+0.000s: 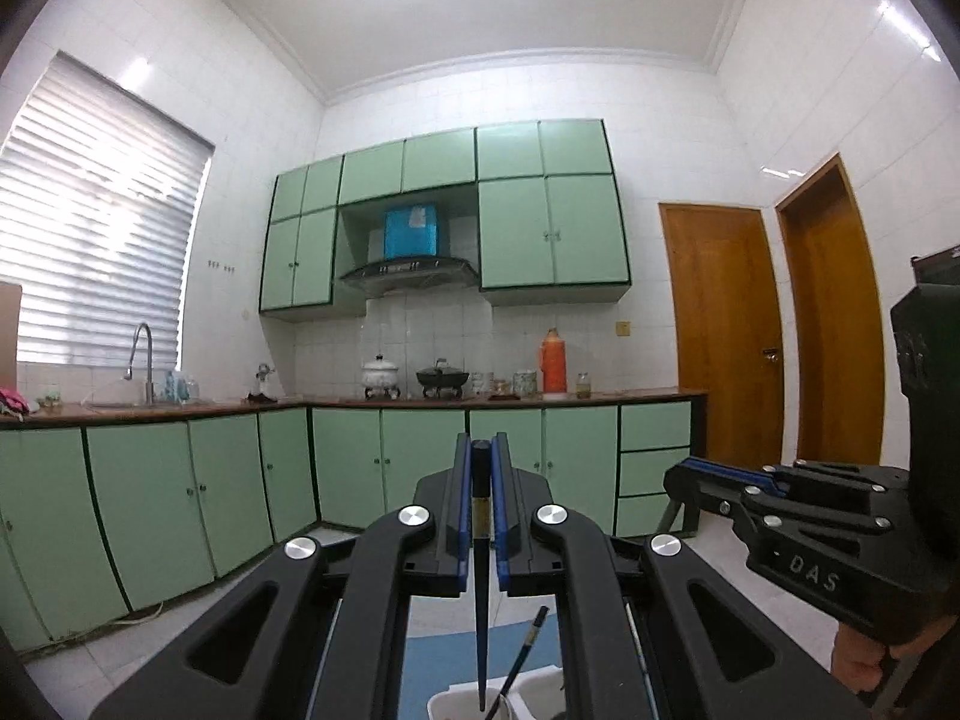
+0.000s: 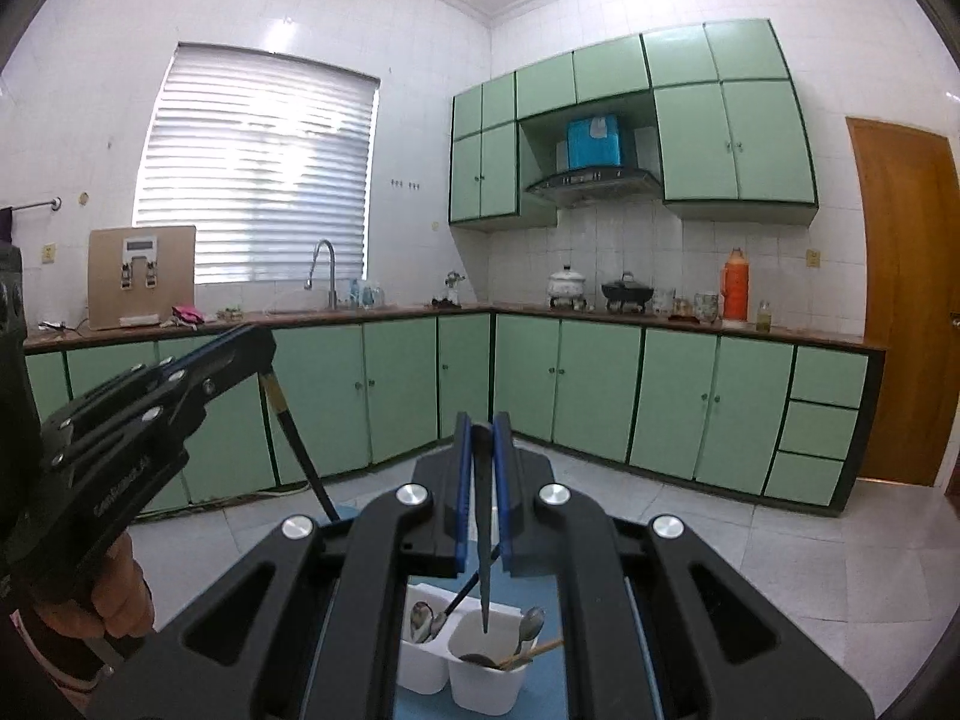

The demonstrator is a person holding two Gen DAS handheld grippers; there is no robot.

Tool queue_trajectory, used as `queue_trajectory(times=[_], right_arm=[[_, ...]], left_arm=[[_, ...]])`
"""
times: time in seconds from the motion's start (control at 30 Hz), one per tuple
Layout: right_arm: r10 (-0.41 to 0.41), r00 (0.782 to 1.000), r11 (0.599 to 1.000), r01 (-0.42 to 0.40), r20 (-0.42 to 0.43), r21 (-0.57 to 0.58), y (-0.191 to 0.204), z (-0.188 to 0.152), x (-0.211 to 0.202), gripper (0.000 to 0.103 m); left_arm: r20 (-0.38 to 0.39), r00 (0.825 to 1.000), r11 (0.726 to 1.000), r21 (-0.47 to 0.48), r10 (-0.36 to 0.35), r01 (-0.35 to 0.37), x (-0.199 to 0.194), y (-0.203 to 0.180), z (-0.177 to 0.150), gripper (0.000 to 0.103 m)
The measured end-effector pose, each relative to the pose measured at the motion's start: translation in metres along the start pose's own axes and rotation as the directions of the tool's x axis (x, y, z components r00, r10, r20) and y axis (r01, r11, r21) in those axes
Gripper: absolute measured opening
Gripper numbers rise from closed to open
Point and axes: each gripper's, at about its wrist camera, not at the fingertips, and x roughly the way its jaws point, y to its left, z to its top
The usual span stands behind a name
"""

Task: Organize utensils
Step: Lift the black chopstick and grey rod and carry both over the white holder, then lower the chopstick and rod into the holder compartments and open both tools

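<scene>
1. A kitchen with pale green cupboards [image 2: 600, 390], white tiled walls and a window with a slatted blind [image 2: 252, 168], seen from two cameras — one on each hand-held tool.
2. The left tongs [image 1: 480, 480] are closed on a dark chopstick [image 1: 480, 570] with a gold band. It hangs almost straight down between the blue pads, and its tip reaches into a white holder [image 1: 468, 702] at the bottom edge of the left view.
3. A second dark stick [image 1: 525, 654] leans inside that same holder.
4. The right tongs [image 2: 482, 462] are closed on another dark chopstick [image 2: 483, 540], also pointing down. Its tip sits over the right-hand cup [image 2: 486, 678] of two white cups standing side by side.
5. The right-hand cup holds a spoon [image 2: 531, 624] and a pale wooden stick [image 2: 534, 651]; the left-hand cup [image 2: 423, 666] holds more spoons and a dark stick.
6. Both cups stand on a blue surface [image 2: 552, 684] — whether a mat or a table top cannot be told.
7. In the right view the left tongs appear at the left edge, gripped by a hand [image 2: 114, 594], with their chopstick slanting down.
8. Far behind, the table along the wall [image 2: 660, 321] carries pots, an orange flask [image 2: 735, 285] and a sink tap [image 2: 324, 270]. A wooden door [image 2: 900, 300] stands at the right.
</scene>
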Motion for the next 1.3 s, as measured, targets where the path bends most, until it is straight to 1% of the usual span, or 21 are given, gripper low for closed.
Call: queue_trajectory(times=[0.13,0.27,0.47,0.67,0.73,0.83,0.9,0.97,1.03,1.07,1.13,1.17,1.23,1.27,1.3], right_arm=[[-0.005,0.999,1.0,0.006,-0.043,0.018,-0.002,-0.019,0.027,0.006],[-0.004,0.995,0.999,0.008,-0.098,0.036,-0.002,-0.04,0.052,0.006],[-0.02,0.987,0.999,0.026,-0.158,0.032,0.005,-0.063,0.079,0.006],[-0.03,0.977,0.999,0.036,-0.211,0.025,0.011,-0.078,0.097,0.006],[-0.042,0.979,0.999,0.047,-0.202,0.021,0.01,-0.08,0.098,0.006],[-0.043,0.977,0.998,0.05,-0.21,0.028,0.009,-0.079,0.098,0.006],[-0.067,0.974,0.997,0.074,-0.216,0.025,0.007,-0.079,0.098,0.007],[-0.077,0.974,0.996,0.086,-0.213,0.037,0.002,-0.078,0.096,0.01],[-0.089,0.975,0.994,0.101,-0.202,0.05,-0.003,-0.077,0.092,0.02],[-0.092,0.976,0.993,0.104,-0.196,0.055,-0.005,-0.077,0.089,0.023],[-0.104,0.978,0.991,0.117,-0.18,0.06,-0.009,-0.075,0.082,0.034],[-0.114,0.978,0.99,0.125,-0.172,0.059,-0.01,-0.074,0.078,0.036],[-0.13,0.978,0.988,0.141,-0.16,0.057,-0.012,-0.073,0.072,0.045],[-0.14,0.979,0.987,0.15,-0.149,0.06,-0.013,-0.073,0.066,0.048],[-0.144,0.98,0.986,0.154,-0.141,0.063,-0.014,-0.073,0.062,0.052]], left_arm=[[-0.065,0.998,1.0,-0.025,0.005,-0.006,0.027,0.007,-0.024,0.006],[-0.123,0.992,0.999,-0.029,0.01,-0.014,0.049,0.011,-0.045,0.006],[-0.206,0.979,0.999,-0.033,0.013,-0.02,0.075,0.014,-0.071,0.006],[-0.272,0.962,0.999,-0.035,0.019,-0.029,0.09,0.018,-0.09,0.006],[-0.301,0.954,0.999,-0.032,0.017,-0.028,0.096,0.02,-0.097,0.006],[-0.323,0.946,0.999,-0.036,0.019,-0.032,0.099,0.023,-0.103,0.006],[-0.332,0.943,0.998,-0.047,0.017,-0.035,0.1,0.025,-0.103,0.006],[-0.335,0.942,0.998,-0.055,0.017,-0.037,0.097,0.028,-0.102,0.01],[-0.328,0.944,0.998,-0.057,0.021,-0.042,0.097,0.029,-0.098,0.023],[-0.322,0.946,0.997,-0.059,0.023,-0.045,0.095,0.031,-0.096,0.027],[-0.309,0.951,0.997,-0.068,0.023,-0.046,0.09,0.033,-0.092,0.038],[-0.299,0.954,0.996,-0.072,0.025,-0.048,0.086,0.035,-0.089,0.041],[-0.287,0.957,0.996,-0.074,0.029,-0.053,0.079,0.037,-0.084,0.052],[-0.28,0.96,0.996,-0.073,0.033,-0.056,0.075,0.039,-0.082,0.055],[-0.272,0.962,0.996,-0.072,0.037,-0.059,0.072,0.04,-0.08,0.06]])
